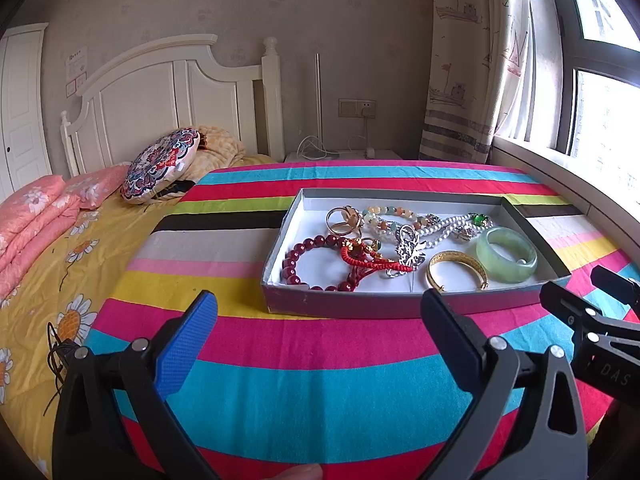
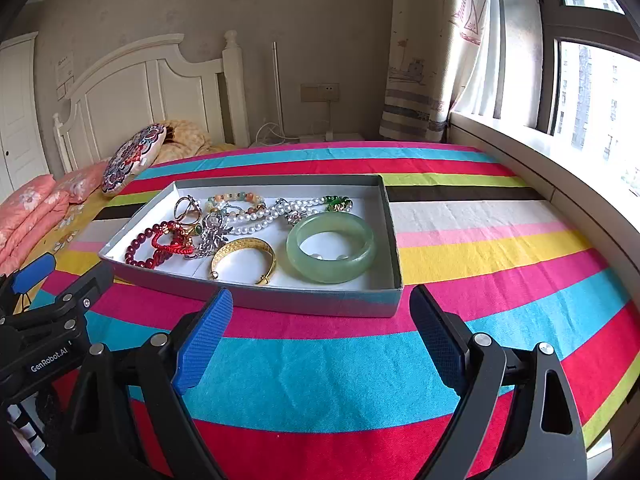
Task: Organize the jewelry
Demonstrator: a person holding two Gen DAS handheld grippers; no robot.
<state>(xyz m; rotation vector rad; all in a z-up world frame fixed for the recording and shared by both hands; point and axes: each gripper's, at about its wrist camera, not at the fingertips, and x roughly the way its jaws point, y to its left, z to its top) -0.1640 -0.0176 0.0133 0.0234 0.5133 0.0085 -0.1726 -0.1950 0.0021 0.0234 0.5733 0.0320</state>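
A shallow grey box (image 1: 400, 304) (image 2: 312, 300) lies on a striped cloth and holds tangled jewelry. Inside are a green jade bangle (image 1: 506, 254) (image 2: 331, 253), a gold cuff (image 1: 457, 270) (image 2: 245, 260), a dark red bead bracelet (image 1: 310, 260) (image 2: 138, 246), a red cord bracelet (image 1: 366, 260) (image 2: 170, 242), a pearl string (image 1: 444, 228) (image 2: 264, 212), a silver piece (image 1: 408, 250) (image 2: 212, 236) and a gold ring (image 1: 342, 218) (image 2: 187, 208). My left gripper (image 1: 320, 312) stands open just short of the box's near wall. My right gripper (image 2: 322, 312) is open too, in front of the same wall. Nothing is between either pair of fingers.
The striped cloth (image 1: 320, 380) (image 2: 320, 380) covers a table beside a bed with a yellow flowered sheet (image 1: 40, 280), pink pillows (image 1: 36, 208) and a round patterned cushion (image 1: 160, 164). A window sill (image 2: 540, 168) runs along the right. The right gripper's body (image 1: 592, 320) shows at the left view's right edge.
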